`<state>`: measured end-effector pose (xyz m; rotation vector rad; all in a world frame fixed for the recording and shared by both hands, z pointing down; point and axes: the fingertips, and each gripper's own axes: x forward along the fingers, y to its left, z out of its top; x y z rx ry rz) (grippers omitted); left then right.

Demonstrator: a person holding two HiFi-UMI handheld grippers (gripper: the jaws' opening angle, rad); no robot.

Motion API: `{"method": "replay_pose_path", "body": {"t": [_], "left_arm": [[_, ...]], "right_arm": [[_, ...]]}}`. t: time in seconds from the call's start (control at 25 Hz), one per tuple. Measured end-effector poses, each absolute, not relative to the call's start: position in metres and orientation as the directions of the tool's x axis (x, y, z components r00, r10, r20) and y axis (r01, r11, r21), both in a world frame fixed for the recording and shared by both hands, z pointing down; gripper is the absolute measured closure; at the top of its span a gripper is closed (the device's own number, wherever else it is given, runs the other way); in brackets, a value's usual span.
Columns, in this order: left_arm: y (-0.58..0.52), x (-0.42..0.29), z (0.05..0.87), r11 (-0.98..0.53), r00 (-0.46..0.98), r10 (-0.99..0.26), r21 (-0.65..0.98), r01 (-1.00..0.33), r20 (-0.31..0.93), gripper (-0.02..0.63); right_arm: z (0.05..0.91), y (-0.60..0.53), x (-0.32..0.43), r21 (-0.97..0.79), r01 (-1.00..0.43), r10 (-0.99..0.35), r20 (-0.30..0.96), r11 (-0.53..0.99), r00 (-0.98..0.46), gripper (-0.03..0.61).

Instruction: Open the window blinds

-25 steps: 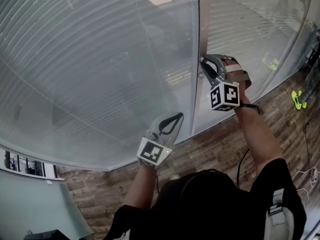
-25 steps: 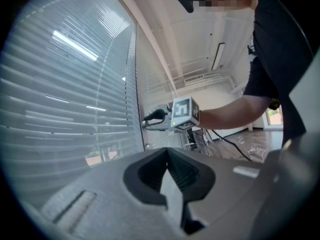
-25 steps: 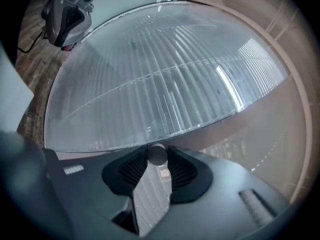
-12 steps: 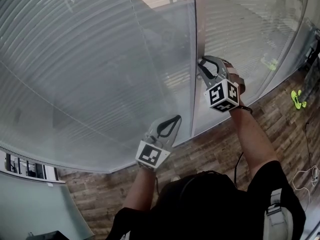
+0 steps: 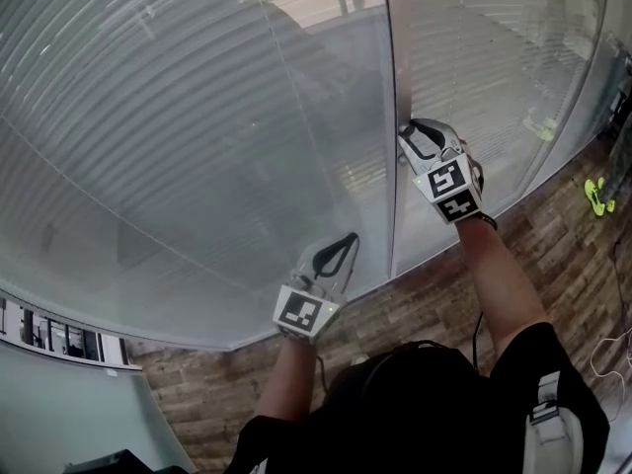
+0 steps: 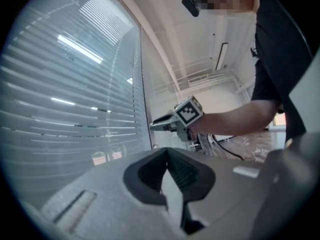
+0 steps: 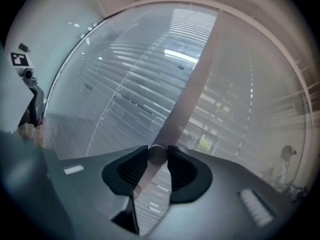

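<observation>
Pale slatted blinds (image 5: 197, 117) cover the big pane, and a second set (image 5: 494, 57) hangs to the right of the grey mullion (image 5: 393, 47). My right gripper (image 5: 405, 129) is up at the mullion. In the right gripper view it (image 7: 157, 154) is shut on a round grey part of the blinds' tilt wand (image 7: 157, 155), which the two pads press from both sides. The left gripper view also shows that gripper (image 6: 155, 125) against the blind's edge. My left gripper (image 5: 350, 237) hangs lower, just short of the glass, its tips together (image 6: 167, 151) with nothing between them.
A wood-pattern floor (image 5: 553, 255) runs below the window. On it lie a yellow-green object (image 5: 592, 196) at the right and loose cables (image 5: 617, 349). A pale ledge (image 5: 59, 339) sits at the lower left. My left gripper also shows at the left edge of the right gripper view (image 7: 30, 91).
My right gripper has rolled about its own axis while gripping the wand, so its marker cube now faces another way. The left gripper has barely moved.
</observation>
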<state>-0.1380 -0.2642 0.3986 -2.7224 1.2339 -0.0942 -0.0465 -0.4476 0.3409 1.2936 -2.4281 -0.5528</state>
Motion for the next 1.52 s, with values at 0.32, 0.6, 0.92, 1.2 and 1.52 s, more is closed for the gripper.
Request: {"method": "replay_pose_path", "body": {"t": [0.32, 0.6, 0.92, 1.2, 1.52], "left_arm": [[-0.264, -0.127, 0.396, -0.671, 0.681, -0.732, -0.157, -0.725, -0.022, 0.611], [-0.264, -0.128, 0.399, -0.672, 0.681, -0.733, -0.145, -0.726, -0.013, 0.611], [-0.263, -0.117, 0.399, -0.690, 0.700, -0.714, -0.155, -0.707, -0.014, 0.609], [-0.263, -0.121, 0.399, -0.683, 0.692, -0.721, -0.146, -0.715, -0.017, 0.609], [-0.264, -0.124, 0.402, -0.678, 0.687, -0.727, -0.145, -0.720, -0.011, 0.609]], "right_arm": [[0.345, -0.452, -0.043, 0.282, -0.799, -0.843, 0.080, 0.531, -0.532, 0.451], [0.346, -0.455, -0.038, 0.075, -0.844, -0.847, 0.053, 0.531, -0.529, 0.452], [0.344, -0.455, -0.036, -0.093, -0.840, -0.843, 0.019, 0.534, -0.538, 0.452], [0.342, -0.455, -0.036, -0.166, -0.831, -0.841, 0.010, 0.531, -0.540, 0.453], [0.341, -0.455, -0.035, -0.198, -0.834, -0.851, 0.003, 0.515, -0.526, 0.453]]}}
